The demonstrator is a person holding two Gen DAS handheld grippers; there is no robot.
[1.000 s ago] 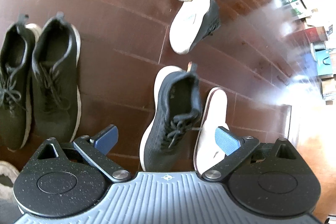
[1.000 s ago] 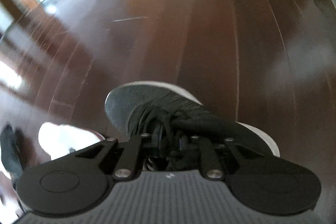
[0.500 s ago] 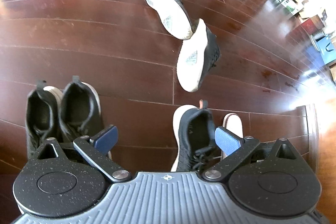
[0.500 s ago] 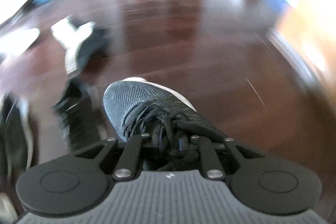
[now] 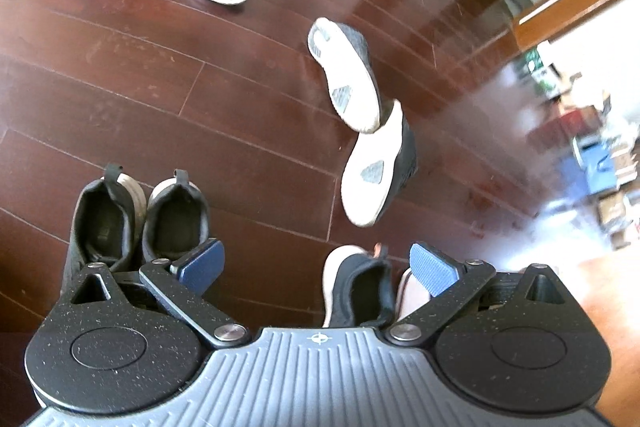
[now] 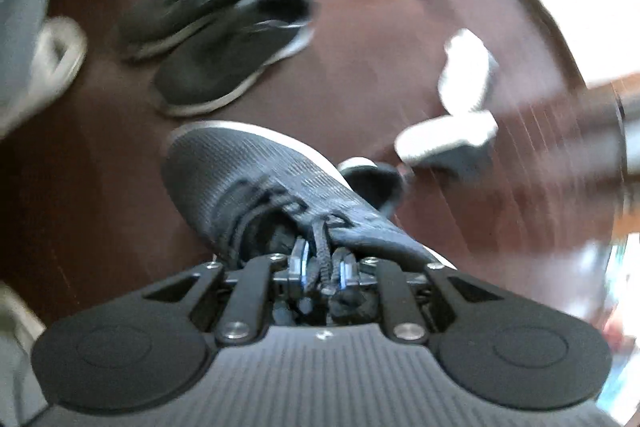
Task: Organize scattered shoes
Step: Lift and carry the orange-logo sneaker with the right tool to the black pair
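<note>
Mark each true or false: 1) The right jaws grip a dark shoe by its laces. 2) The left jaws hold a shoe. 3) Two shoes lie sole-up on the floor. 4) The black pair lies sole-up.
1) True: the right gripper is shut on the dark shoe at its laces.
2) False: the left gripper is open and empty.
3) True: sole-up shoes and touch end to end.
4) False: the black pair stands upright, side by side.
</note>
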